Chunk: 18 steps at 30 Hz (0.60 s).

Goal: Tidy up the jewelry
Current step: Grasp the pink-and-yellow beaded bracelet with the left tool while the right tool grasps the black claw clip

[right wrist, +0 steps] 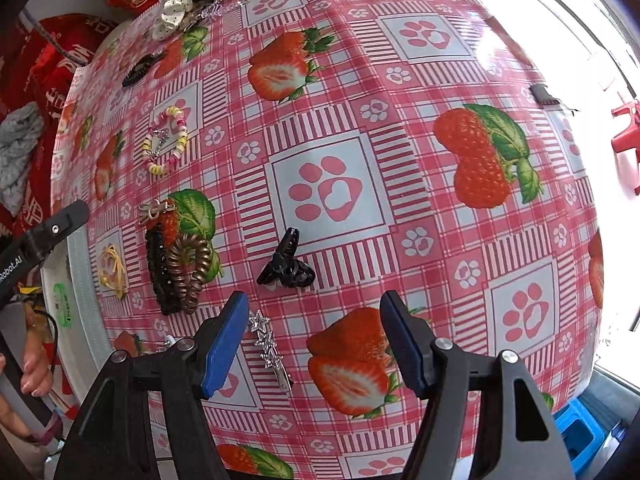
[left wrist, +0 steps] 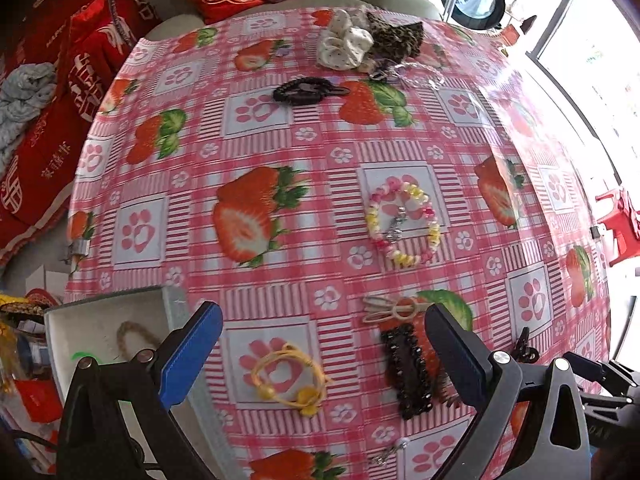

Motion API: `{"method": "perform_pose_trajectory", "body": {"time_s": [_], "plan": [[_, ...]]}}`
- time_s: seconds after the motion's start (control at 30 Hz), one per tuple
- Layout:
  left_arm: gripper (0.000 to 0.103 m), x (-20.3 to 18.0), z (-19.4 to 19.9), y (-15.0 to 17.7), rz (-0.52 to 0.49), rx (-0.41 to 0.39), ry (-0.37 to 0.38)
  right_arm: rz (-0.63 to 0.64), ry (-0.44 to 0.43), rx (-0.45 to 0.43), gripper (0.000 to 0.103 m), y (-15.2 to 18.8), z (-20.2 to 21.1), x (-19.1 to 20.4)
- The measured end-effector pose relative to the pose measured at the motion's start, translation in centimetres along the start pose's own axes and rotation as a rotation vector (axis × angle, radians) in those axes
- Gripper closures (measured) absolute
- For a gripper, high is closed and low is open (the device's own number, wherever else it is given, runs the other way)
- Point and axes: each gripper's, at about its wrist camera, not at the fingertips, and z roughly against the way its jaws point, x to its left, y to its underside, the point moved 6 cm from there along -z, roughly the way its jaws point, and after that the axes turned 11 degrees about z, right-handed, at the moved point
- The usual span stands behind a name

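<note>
Jewelry and hair accessories lie scattered flat on the strawberry-print tablecloth [left wrist: 280,152], each apart enough for a single pinch from above. Nearest the left gripper [left wrist: 320,354], whose jaws stand wide and empty, lie a yellow cord bracelet [left wrist: 290,380] and a black rectangular clip [left wrist: 406,372]; a grey box [left wrist: 100,320] at the table's left edge probably serves as the destination. The right gripper [right wrist: 316,340], likewise wide open and holding nothing, hangs steeply downward, a silver star clip [right wrist: 269,344] just inside its left finger and a black claw clip [right wrist: 286,264] beyond. Farther off rest a pastel bead bracelet [left wrist: 402,220], a black hair tie [left wrist: 300,90], and, blurred at the far edge, fabric scrunchies [left wrist: 348,42].
</note>
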Motion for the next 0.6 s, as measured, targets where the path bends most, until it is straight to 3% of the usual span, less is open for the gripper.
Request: {"method": "perform_pose_trajectory", "body": {"time_s": [0.4,0.47,0.6], "plan": [[0.006,-2.5,-3.7,-2.0,0.089,0.065,0.035,0.045,-0.001,0.007,0.032,-1.3,-1.4,0.4],[0.019,-2.6,-4.4,-2.2,0.111,0.084,0.038,0.041,0.0,0.008,0.032,-1.4,-1.6,0.3],[0.02,-2.7,-6.0,-2.3,0.151,0.12,0.042,0.041,0.013,0.012,0.032,-1.4,-2.0,0.3]]}}
